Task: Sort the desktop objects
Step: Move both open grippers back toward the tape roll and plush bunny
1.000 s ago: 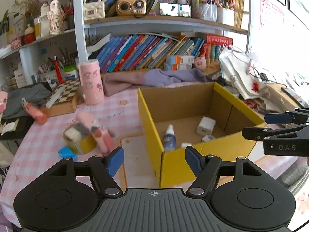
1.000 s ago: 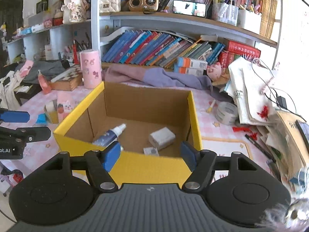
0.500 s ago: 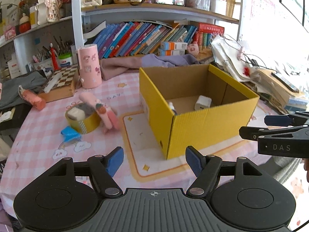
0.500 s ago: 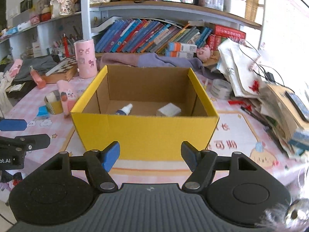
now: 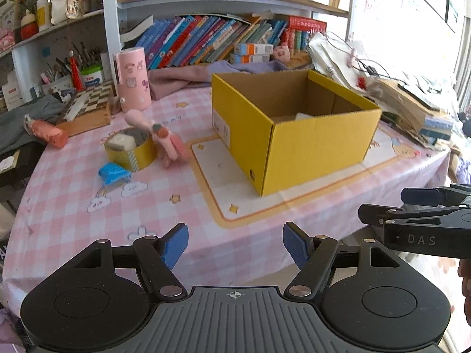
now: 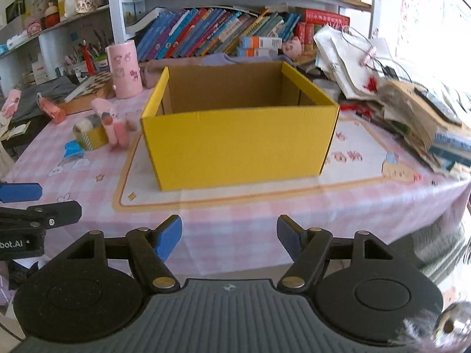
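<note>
- Yellow box [image 5: 297,138] sits mid-frame in the left wrist view, a corner turned toward the lens, plain brown cardboard inside, flaps gone, a white label on its left wall.
- In the right wrist view the same box shows 1 broad yellow face, square-on, centre frame, standing on the pink checked tablecloth [image 6: 368,200].
- Left of the box, centre-left of the frame: a yellow tape roll [image 5: 131,150], a pink plush toy [image 5: 160,135] leaning against it, a small blue object [image 5: 113,173] just in front.
- Tall pink cylinder [image 5: 132,79] stands upright, upper left, beside a chessboard [image 5: 88,103].
- Left gripper [image 5: 235,245], bottom centre: blue pads spread wide, nothing between them, hanging over the table's near edge.
- Right gripper [image 6: 229,239]: pads parted too, empty.
- Inside the box only a pale sliver shows over the near wall; the rest of the floor is hidden.
- Right wrist view is smeared at its right side, so the paper stack [image 6: 421,108] there reads poorly.
</note>
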A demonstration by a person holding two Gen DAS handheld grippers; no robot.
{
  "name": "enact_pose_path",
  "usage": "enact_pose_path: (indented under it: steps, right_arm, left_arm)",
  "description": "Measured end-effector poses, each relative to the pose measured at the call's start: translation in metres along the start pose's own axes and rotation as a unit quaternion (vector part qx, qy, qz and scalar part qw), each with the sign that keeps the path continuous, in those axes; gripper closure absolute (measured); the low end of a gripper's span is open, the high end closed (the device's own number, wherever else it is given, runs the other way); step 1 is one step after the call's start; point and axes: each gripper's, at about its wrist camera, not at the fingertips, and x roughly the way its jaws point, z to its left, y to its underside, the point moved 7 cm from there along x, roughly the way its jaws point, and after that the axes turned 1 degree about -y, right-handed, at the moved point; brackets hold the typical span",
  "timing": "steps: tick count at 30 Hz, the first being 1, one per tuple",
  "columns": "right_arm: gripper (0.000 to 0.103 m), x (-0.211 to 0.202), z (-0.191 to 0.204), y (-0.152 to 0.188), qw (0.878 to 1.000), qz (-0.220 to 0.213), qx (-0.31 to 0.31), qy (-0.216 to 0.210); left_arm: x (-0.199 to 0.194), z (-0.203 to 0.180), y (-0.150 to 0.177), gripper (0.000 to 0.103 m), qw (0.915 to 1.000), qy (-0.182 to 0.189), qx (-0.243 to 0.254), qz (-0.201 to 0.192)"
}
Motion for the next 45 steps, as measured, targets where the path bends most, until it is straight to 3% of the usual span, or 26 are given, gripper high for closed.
enact_pose_path:
  steps: [17,45]
  right_arm:
    - [0.028,-0.007,0.053,0.041,0.999,0.047,-0.01,-0.016]
    - [0.026,0.004,0.144,0.026,0.991,0.038,-0.109,-0.073]
  left_arm:
    - [-0.014,0.031,0.039,0.03,0.9992,0.006,-0.013,0.036]
    - [-0.027,0.109,0.055,0.027,0.9946,-0.04,-0.088,0.038]
